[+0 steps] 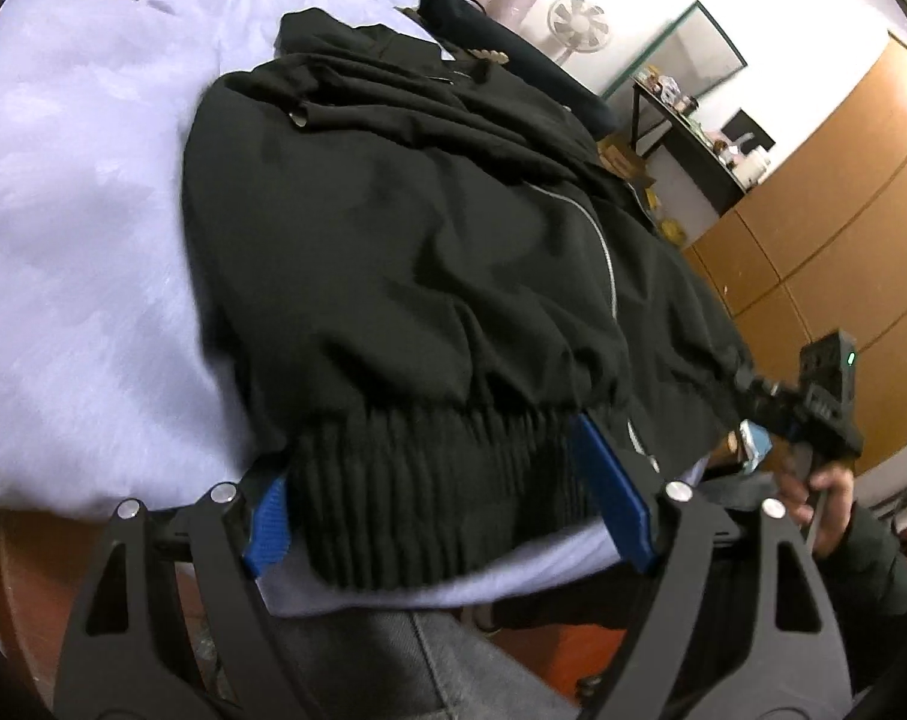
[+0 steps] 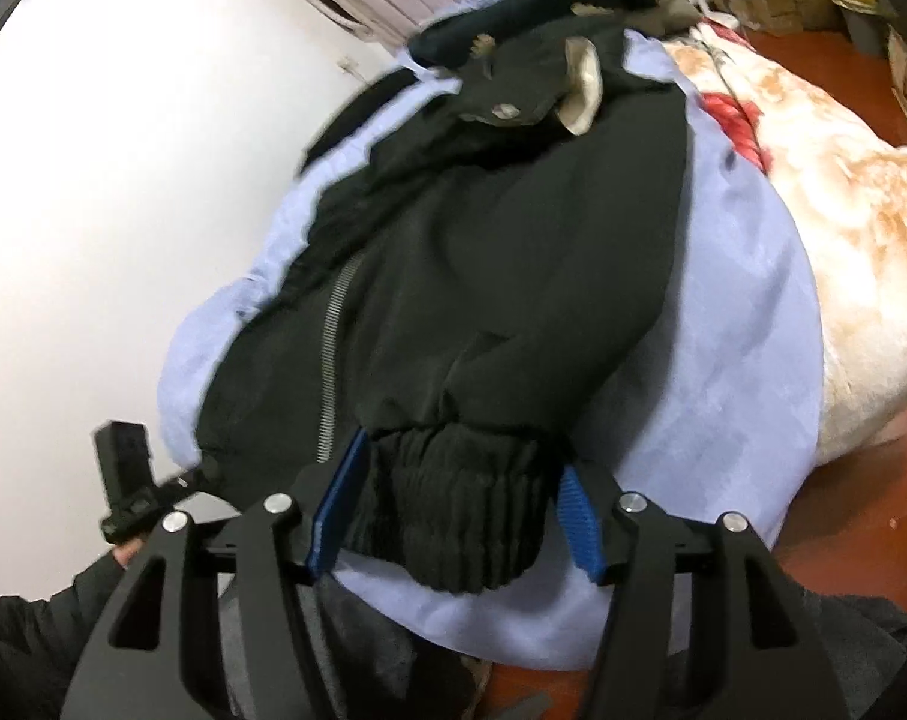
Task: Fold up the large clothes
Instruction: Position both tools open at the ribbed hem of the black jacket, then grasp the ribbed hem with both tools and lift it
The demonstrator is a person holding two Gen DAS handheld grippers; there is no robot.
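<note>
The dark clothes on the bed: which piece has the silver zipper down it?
The black jacket spread nearest the claws, its ribbed hem at the bed's edge. The dark garments piled behind it show no zipper.

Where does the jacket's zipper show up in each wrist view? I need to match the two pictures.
Left wrist view: the zipper runs down the black jacket, right of centre, toward the ribbed hem.
Right wrist view: the zipper runs down the jacket's left side, ending above the left blue pad.
Shared landmark: the lavender sheet under the jacket.
</note>
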